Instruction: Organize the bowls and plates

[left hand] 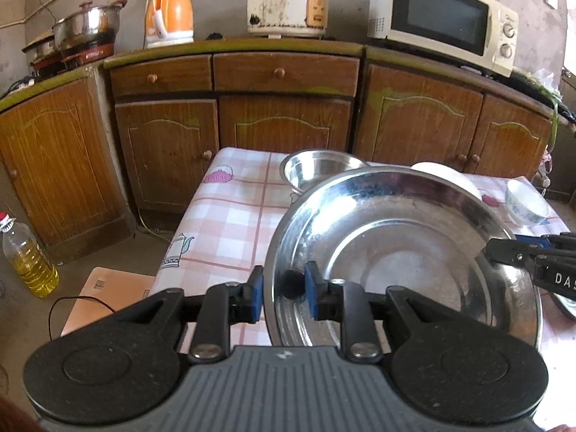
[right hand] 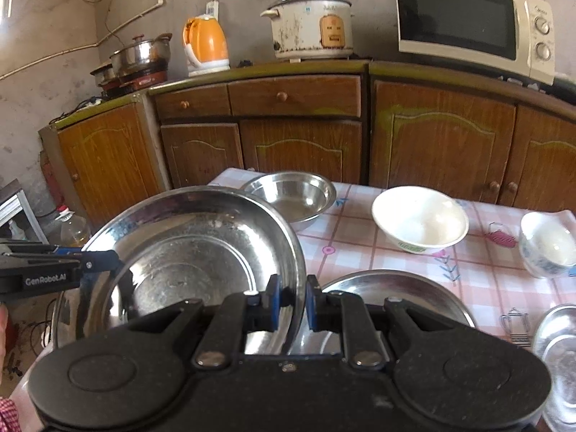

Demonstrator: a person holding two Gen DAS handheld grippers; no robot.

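Note:
A large shallow steel plate (left hand: 396,252) (right hand: 187,252) hangs above the pink checked table (left hand: 223,216) (right hand: 486,270), held from both sides. My left gripper (left hand: 284,286) is shut on its left rim, and my right gripper (right hand: 292,298) is shut on its right rim. Each gripper shows in the other's view: the right gripper (left hand: 504,252), the left gripper (right hand: 100,262). On the table behind stand a steel bowl (left hand: 316,169) (right hand: 291,194), a white bowl (right hand: 419,219) (left hand: 446,176) and a small blue-patterned bowl (right hand: 547,244) (left hand: 525,201). A second steel plate (right hand: 396,295) lies under my right gripper.
Another steel dish (right hand: 561,352) sits at the table's near right edge. Brown cabinets (left hand: 288,126) line the back, bearing a microwave (left hand: 442,18), rice cooker (left hand: 288,0) and orange kettle (left hand: 169,10). An oil bottle (left hand: 28,259) and a cardboard box (left hand: 108,288) are on the floor at left.

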